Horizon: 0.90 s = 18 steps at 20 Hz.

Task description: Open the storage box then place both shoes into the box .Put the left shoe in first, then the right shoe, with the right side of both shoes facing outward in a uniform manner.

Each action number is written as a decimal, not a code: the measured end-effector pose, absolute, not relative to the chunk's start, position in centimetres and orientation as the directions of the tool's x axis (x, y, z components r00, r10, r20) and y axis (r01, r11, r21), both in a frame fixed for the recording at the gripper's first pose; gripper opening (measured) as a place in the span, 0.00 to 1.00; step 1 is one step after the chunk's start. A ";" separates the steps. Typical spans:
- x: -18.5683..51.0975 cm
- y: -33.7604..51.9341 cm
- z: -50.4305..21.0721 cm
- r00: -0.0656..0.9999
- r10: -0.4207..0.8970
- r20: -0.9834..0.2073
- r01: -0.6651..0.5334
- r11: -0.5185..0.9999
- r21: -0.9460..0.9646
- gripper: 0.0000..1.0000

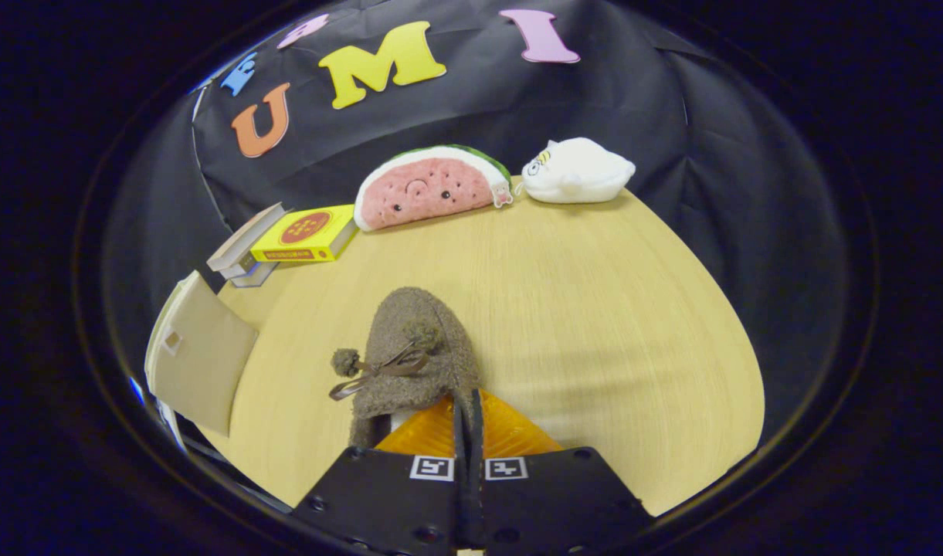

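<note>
**Jaws pinch brown shoe over wooden table**

Pressed almost together, the jaws of the gripper point(468, 417) pinch the rear edge of a fuzzy brown shoe point(417, 351), with only a thin slit showing between the two fingers point(429, 432). The shoe points away from the gripper, its toe aimed across the round, pale wooden table point(595, 309). A thin brown ribbon bow with two small pompoms sits on the top of the shoe.

Left of the shoe, at the table's near-left rim, the storage box point(197, 359) shows a beige lid panel standing up, with a small square cut-out near its upper corner; how far the box stands open cannot be told from here. Beyond the shoe and to its left, a yellow book point(305, 232) rests on a stack of grey books point(243, 251). Straight beyond the shoe, at the table's far edge, a watermelon-slice plush point(429, 189) leans against the black cloth wall, and just to its right lies a white plush point(579, 171).
</note>
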State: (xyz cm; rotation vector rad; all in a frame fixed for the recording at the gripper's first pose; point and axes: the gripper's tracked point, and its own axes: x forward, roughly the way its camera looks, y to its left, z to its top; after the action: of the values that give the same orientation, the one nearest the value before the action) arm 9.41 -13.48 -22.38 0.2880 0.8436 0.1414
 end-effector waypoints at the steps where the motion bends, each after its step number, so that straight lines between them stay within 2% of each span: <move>1: 9.2 -12.7 -21.5 0.664 0.239 -0.709 0.000 0.948 0.319 0.00; 10: 8.1 1.7 -8.8 0.766 0.329 -0.552 -0.022 0.871 0.490 0.00; 18: 7.1 18.2 -0.9 0.785 0.397 -0.475 -0.064 0.815 0.575 0.00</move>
State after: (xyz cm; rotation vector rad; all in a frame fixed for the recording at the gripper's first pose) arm 7.14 18.25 -0.87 0.5697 0.6240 0.2639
